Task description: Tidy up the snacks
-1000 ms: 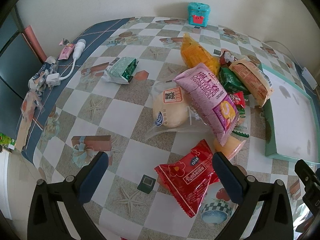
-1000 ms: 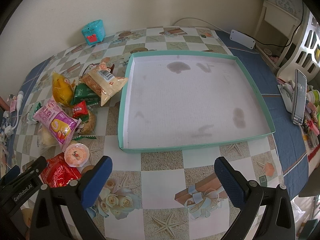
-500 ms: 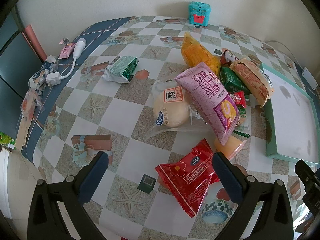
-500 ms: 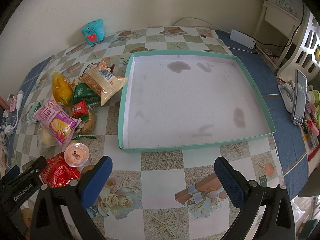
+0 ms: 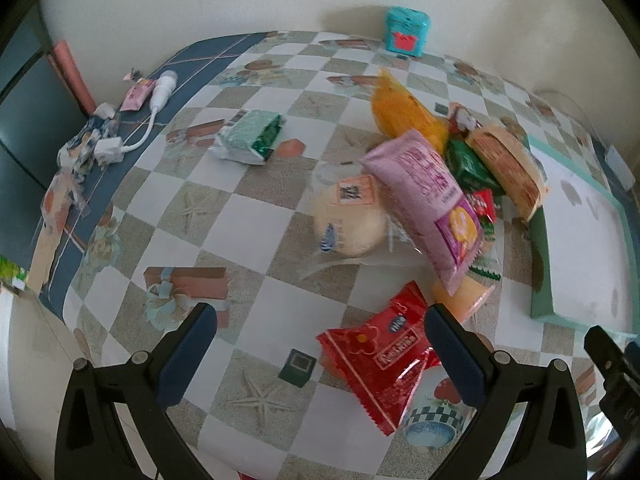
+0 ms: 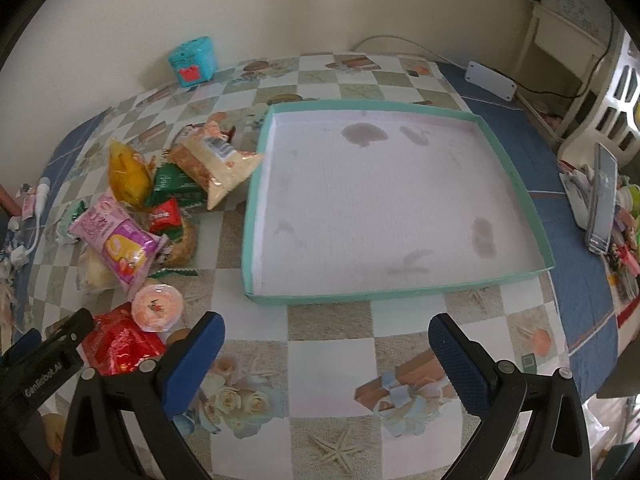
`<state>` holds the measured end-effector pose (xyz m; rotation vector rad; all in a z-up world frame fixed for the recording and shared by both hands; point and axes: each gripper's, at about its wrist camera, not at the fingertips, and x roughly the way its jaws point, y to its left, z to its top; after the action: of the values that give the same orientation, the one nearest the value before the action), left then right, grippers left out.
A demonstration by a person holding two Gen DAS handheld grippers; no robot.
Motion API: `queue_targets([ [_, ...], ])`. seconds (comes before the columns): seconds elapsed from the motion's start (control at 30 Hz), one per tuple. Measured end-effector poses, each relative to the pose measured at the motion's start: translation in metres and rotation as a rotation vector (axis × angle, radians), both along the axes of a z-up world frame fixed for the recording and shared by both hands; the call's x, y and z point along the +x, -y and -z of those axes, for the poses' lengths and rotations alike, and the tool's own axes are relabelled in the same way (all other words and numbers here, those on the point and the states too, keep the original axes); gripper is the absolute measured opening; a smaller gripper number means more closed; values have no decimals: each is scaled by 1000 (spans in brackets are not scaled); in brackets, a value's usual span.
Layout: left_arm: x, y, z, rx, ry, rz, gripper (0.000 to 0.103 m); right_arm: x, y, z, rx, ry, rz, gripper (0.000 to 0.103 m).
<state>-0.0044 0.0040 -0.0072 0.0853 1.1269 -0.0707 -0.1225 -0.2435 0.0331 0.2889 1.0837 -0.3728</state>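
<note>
A heap of snacks lies on the checkered tablecloth: a red packet (image 5: 380, 356), a pink roll pack (image 5: 428, 204), a pale bun in clear wrap (image 5: 348, 220), an orange bag (image 5: 404, 112), a green pack (image 5: 472, 164), a tan cracker pack (image 5: 508, 164) and a jelly cup (image 6: 157, 307). A green-white pack (image 5: 250, 138) lies apart at the left. My left gripper (image 5: 320, 344) is open just above the red packet. The right gripper (image 6: 326, 354) hangs open over the bare cloth in front of the teal tray (image 6: 400, 294), which holds nothing.
A teal toy box (image 5: 406, 31) stands by the wall. A white plug and cable (image 5: 156, 100) with small wrappers lie at the table's left edge. A white power strip (image 6: 491, 80) and a phone (image 6: 602, 196) sit to the right of the tray.
The left wrist view has shifted slightly, with the snack heap now a little higher and blurred. The right gripper has barely moved. Both stay open.
</note>
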Motion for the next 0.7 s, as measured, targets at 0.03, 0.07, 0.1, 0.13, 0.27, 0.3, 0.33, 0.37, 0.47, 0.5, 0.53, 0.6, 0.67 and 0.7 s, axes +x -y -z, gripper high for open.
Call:
queue_targets([
  [0.03,1,-4,-2,-5,4,-15,103,2,-3,-1,34,18,-18,103],
  [0.07,2,-9,-4,-10,9,-35,103,4,-7,-2,70,32,-41,103],
  [0.1,3,-18,-5,-21,13,-64,103,8,-13,-2,111,45,-73,103],
  [0.13,4,-22,-6,-31,13,-78,103,11,-19,-1,135,49,-99,103],
  [0.27,9,-53,-3,-87,1,-167,103,26,-44,6,194,31,-177,103],
  [0.3,11,-58,-1,-100,-8,-178,103,29,-48,8,197,24,-184,103],
  [0.33,13,-61,1,-110,-17,-182,103,32,-51,9,201,20,-188,103],
  [0.37,15,-64,3,-121,-30,-182,103,34,-52,11,205,19,-187,103],
  [0.47,16,-61,10,-138,-55,-162,103,40,-51,14,187,8,-154,103],
  [0.5,16,-58,11,-138,-59,-147,103,41,-49,15,182,3,-145,103],
  [0.53,16,-55,12,-138,-62,-133,103,43,-46,17,178,-2,-125,103],
  [0.6,14,-43,13,-135,-69,-89,103,49,-40,18,183,-7,-103,103],
  [0.67,13,-32,15,-133,-76,-45,103,54,-37,19,183,-10,-93,103],
  [0.7,12,-22,18,-132,-85,-9,103,56,-38,19,180,-9,-95,103],
])
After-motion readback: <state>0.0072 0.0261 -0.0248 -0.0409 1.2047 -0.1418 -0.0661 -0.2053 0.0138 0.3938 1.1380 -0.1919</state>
